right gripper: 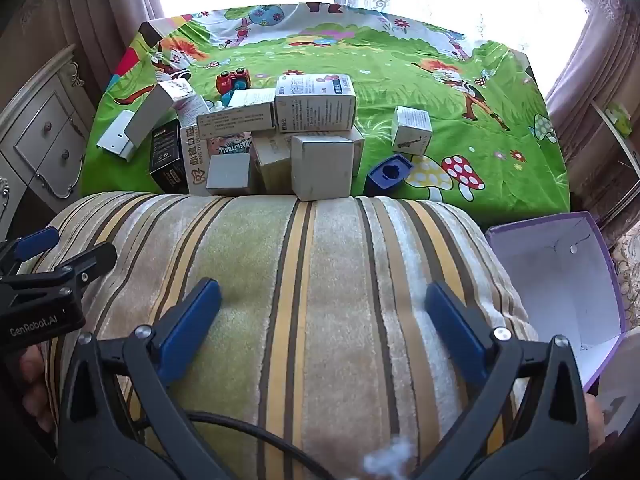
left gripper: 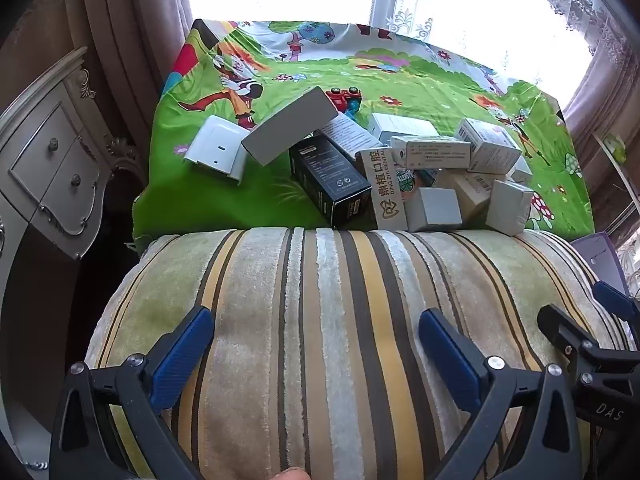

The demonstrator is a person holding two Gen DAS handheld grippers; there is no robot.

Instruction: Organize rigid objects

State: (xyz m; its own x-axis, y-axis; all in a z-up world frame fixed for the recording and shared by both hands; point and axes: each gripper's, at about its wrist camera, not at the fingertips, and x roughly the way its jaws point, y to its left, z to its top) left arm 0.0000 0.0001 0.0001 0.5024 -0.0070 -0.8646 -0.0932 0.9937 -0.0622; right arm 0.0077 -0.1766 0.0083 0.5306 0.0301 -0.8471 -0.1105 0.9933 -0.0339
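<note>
A pile of small cartons lies on a green cartoon cloth [left gripper: 256, 200] [right gripper: 500, 184]: a black box [left gripper: 328, 178] [right gripper: 165, 152], a long grey box [left gripper: 290, 126], a white case [left gripper: 216, 148], a grey cube [left gripper: 436, 210] [right gripper: 322, 166], a red toy car [left gripper: 344, 98] [right gripper: 234, 79] and a blue piece [right gripper: 390, 172]. A lone white box [right gripper: 412, 130] stands apart to the right. My left gripper [left gripper: 316, 330] and right gripper [right gripper: 322, 304] are open and empty, side by side over a striped cushion [left gripper: 320, 320] [right gripper: 320, 280], short of the pile.
An open, empty purple-edged box [right gripper: 560, 280] sits to the right of the cushion. A carved white drawer cabinet [left gripper: 48, 160] stands at the left. Curtains and a bright window lie behind the cloth.
</note>
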